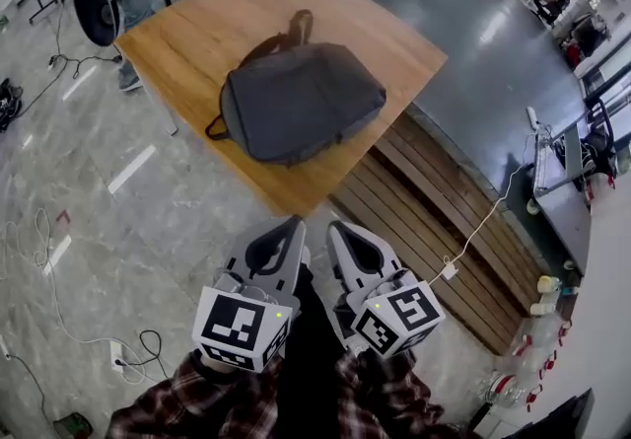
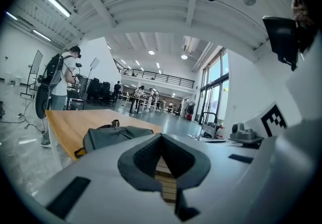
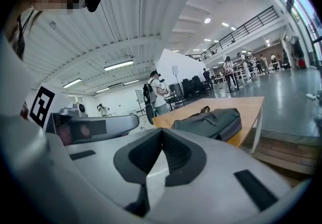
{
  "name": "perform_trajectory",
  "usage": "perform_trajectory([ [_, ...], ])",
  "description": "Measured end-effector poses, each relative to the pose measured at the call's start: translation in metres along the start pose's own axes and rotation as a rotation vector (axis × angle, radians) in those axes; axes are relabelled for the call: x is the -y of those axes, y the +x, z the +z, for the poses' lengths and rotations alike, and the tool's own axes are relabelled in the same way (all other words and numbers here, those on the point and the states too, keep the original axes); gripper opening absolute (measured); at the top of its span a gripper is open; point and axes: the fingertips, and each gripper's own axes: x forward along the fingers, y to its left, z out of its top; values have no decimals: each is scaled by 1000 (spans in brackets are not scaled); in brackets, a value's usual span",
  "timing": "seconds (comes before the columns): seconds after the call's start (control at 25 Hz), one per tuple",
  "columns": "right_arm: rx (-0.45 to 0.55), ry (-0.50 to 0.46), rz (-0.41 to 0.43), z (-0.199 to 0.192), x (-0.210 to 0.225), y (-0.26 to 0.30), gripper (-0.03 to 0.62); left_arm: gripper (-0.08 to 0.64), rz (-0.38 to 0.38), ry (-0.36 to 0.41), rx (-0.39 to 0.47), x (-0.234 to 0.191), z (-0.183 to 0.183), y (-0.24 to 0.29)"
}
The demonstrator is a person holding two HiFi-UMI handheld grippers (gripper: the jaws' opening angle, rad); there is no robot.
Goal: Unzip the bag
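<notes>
A dark grey backpack (image 1: 301, 102) lies flat on the wooden table (image 1: 187, 23), its top handle toward the far side. The backpack (image 2: 113, 137) also shows in the left gripper view, and the backpack (image 3: 211, 121) in the right gripper view. Both grippers are held close to my body, short of the table's near corner. My left gripper (image 1: 292, 222) is shut with its jaw tips together and nothing between them. Beside it, my right gripper (image 1: 335, 226) is shut and empty as well. The bag's zipper is not discernible from here.
A slatted wooden platform (image 1: 444, 220) lies right of the table on the floor. A white cable with a plug (image 1: 449, 269) crosses it. Cables (image 1: 59, 319) trail over the marble floor at left. A person (image 2: 60, 79) with a backpack stands beyond the table's far end.
</notes>
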Motion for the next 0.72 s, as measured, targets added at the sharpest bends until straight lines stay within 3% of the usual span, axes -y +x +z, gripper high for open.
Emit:
perform_trajectory([
  [0.16,8,-1,8,22,37,36,11,9,16,6,-4,-21,14,45],
  [0.56,81,-52,84,113,126,105,11,9,77,42,74,-57,83,160],
  [0.72,76,-46,108,126,148,119,11,9,103,42,75,-64,91,186],
])
